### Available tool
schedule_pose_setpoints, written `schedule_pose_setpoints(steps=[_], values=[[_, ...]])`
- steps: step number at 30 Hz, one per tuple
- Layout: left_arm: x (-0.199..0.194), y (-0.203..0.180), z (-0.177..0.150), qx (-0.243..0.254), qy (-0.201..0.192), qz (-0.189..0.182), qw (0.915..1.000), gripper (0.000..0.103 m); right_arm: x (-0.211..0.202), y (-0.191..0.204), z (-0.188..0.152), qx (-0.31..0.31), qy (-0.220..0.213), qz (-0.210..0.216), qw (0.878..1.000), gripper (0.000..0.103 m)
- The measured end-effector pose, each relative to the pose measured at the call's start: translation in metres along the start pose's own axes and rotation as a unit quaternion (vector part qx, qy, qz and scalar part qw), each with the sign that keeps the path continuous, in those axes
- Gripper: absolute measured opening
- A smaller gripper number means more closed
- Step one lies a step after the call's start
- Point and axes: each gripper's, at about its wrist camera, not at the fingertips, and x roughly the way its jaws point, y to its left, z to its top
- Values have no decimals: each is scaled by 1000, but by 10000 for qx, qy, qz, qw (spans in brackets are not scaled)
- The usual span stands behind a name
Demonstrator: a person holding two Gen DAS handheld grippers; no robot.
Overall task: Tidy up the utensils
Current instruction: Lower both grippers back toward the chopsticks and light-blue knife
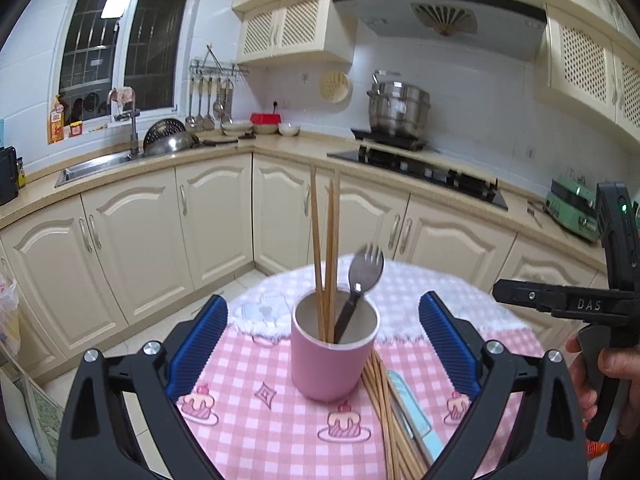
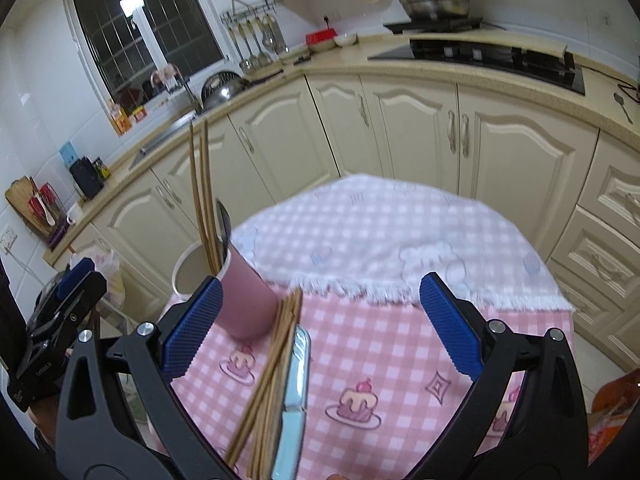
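While both grippers, left gripper [image 1: 322,340] and right gripper [image 2: 320,316], gaped wide and empty, pink checked tablecloth [image 1: 260,432] covered the table, pink cup [image 1: 334,350] upright, cream cabinets [image 1: 132,232], steel pot [image 1: 398,110] on the hob.

The letters "DAS" are printed in pale type on the black body of the right gripper [image 1: 592,304], seen at the right edge of the left wrist view. Small white lettering on the left gripper's [image 2: 40,368] black body, at lower left of the right wrist view, cannot be read.
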Motion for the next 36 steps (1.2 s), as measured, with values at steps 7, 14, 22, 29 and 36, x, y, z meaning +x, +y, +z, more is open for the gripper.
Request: schedule_pose_setpoints(steps=[7,14,22,29,36], values=[[24,-6,-29,102,680,-107,9976,94,17,-8,-25,27,496,-143,9987,97],[47,-15,-63,254,1377,-207,9899,94,31,-12,-42,-141,863,-322,9956,97],[75,-23,-98,481,2048,-207,9774,94,42,-14,-57,-236,1142,-438,9922,97],[88,-26,-115,644,2405,-127,9684,94,50,-15,-65,-330,1318,-543,9892,97],[93,-25,-119,719,2510,-15,9653,94,59,-11,-73,-536,1467,-706,9852,97]])
